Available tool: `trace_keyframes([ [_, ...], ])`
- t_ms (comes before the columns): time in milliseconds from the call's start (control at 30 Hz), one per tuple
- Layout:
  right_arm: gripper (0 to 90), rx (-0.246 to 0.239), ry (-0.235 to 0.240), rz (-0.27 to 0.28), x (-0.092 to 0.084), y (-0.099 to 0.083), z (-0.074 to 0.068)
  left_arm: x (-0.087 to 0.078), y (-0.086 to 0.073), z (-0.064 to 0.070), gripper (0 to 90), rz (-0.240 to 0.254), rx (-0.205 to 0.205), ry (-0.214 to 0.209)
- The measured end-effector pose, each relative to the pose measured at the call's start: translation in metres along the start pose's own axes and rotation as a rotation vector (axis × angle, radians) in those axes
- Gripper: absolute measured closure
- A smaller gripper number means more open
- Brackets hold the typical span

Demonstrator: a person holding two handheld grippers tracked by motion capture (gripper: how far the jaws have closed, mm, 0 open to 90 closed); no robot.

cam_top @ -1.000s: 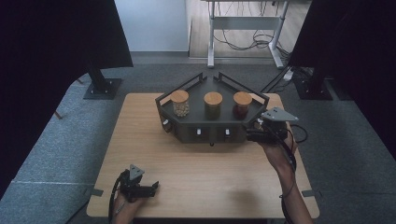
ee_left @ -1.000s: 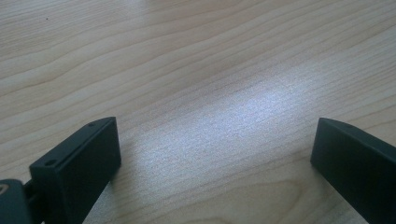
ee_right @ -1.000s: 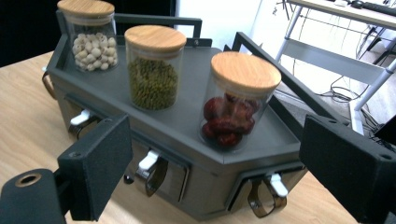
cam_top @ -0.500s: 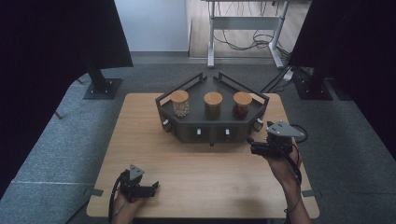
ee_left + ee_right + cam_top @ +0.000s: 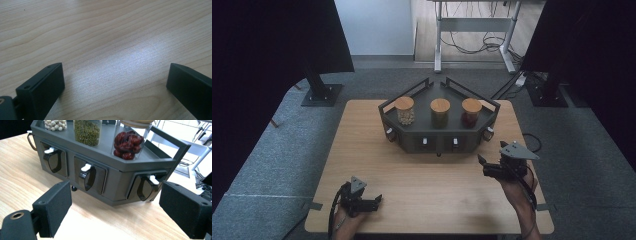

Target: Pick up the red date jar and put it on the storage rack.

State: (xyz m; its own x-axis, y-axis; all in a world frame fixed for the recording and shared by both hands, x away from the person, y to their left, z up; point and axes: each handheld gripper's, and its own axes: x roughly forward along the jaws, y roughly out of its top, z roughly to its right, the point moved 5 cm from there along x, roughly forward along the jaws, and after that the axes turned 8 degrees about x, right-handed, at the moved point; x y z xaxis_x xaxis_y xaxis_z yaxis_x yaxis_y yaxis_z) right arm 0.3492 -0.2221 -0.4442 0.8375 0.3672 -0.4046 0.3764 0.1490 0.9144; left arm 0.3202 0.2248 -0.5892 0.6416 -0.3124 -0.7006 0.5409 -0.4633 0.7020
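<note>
Rack: the dark six-sided rack (image 5: 439, 134) sits at the far middle of the table (image 5: 362, 150), its front wall with the little drawers facing you.
Drawer nearest your tool: the right-end drawer (image 5: 145, 187), with a white tab above a dark scoop handle, lies ahead of your right gripper and slightly right of centre between its jaws.
Other drawers: two more (image 5: 87, 177) (image 5: 53, 160) run leftward along the rack's front wall.
Jars: three cork-lidded jars stand on top of the rack; the red-fruit one (image 5: 471, 112) is directly above that right-end drawer.
Right gripper: your right gripper (image 5: 484, 166) hovers just in front of the rack's right front corner, apart from it, jaws spread with nothing between them.
Left gripper: your left gripper (image 5: 374, 201) rests well away from the rack at the near left edge, jaws spread wide over bare wood.
Key relation: the rack lies ahead of your right hand, much nearer it than your left; I judge a short push forward and slightly right would bring the handle between the jaws.
</note>
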Motion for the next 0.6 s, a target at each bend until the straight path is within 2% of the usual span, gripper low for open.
trace_keyframes([
  [267, 10.1, -0.019, -0.014, -0.023, 0.001, -0.02, -0.001, 0.0, 0.0, 0.0, 1.4, 0.001, -0.001, 0.0],
  [600, 10.2, -0.007, -0.013, -0.044, 0.009, -0.044, -0.002, 0.0, 0.0, 0.0, 1.4, 0.0, -0.001, 0.0],
])
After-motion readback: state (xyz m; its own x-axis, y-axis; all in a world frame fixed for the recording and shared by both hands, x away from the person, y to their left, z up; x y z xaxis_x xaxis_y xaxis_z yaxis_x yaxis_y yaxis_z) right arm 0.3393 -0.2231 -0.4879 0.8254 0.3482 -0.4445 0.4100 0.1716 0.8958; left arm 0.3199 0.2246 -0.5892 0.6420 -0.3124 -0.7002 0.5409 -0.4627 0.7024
